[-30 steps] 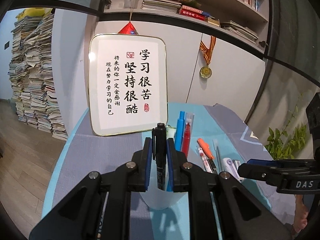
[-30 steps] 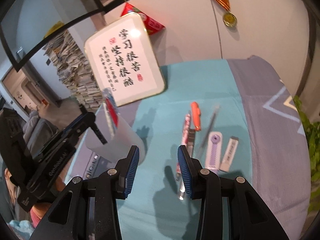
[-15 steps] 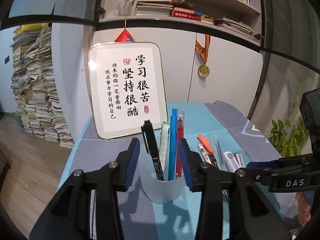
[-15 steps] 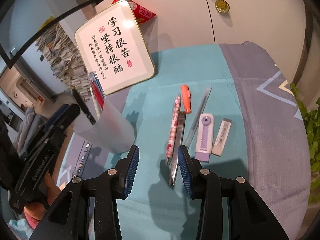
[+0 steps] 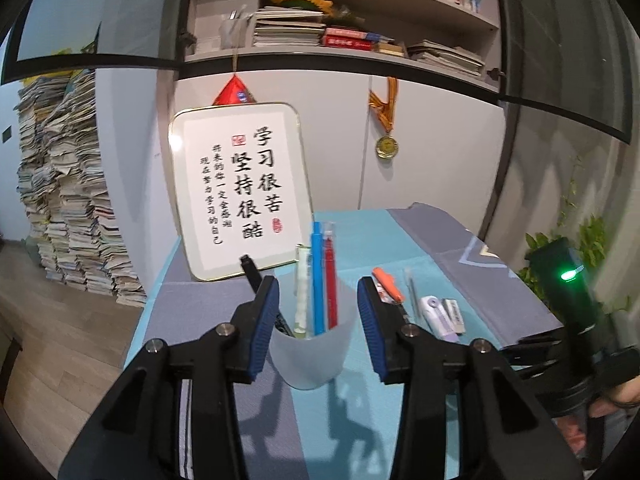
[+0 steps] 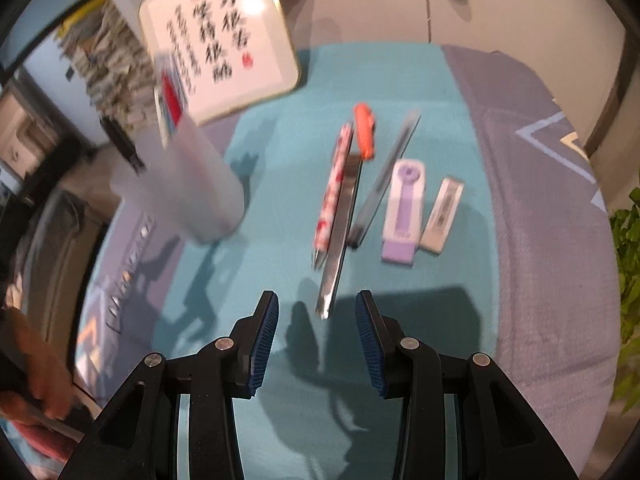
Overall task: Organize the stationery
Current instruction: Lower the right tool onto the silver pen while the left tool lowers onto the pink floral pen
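Both tongs are seen with their blue-padded jaws parted and nothing gripped. Between the parted jaws of the left gripper [image 5: 318, 300], the frosted translucent plastic cup [image 5: 308, 354] is framed without being touched by the pads. A black marker [image 5: 251, 270], a pale patterned pen [image 5: 302, 292], a blue pen [image 5: 318, 280] and a red pen [image 5: 330, 280] are held upright in that cup.

The right gripper [image 6: 317, 316] is aimed down at the teal and grey tablecloth [image 6: 520, 240], just short of the tip of a silver metal ruler [image 6: 340, 232]. Beside the ruler, a pink floral pen [image 6: 334, 188] is laid, and an orange capped marker [image 6: 364, 132] is found at the ruler's far end. Further right, a grey slim pen [image 6: 388, 172], a lilac and white correction tape [image 6: 404, 208] and a white rectangular eraser [image 6: 443, 216] are ranged side by side. A gold-framed calligraphy board [image 5: 240, 188] is propped behind the cup.
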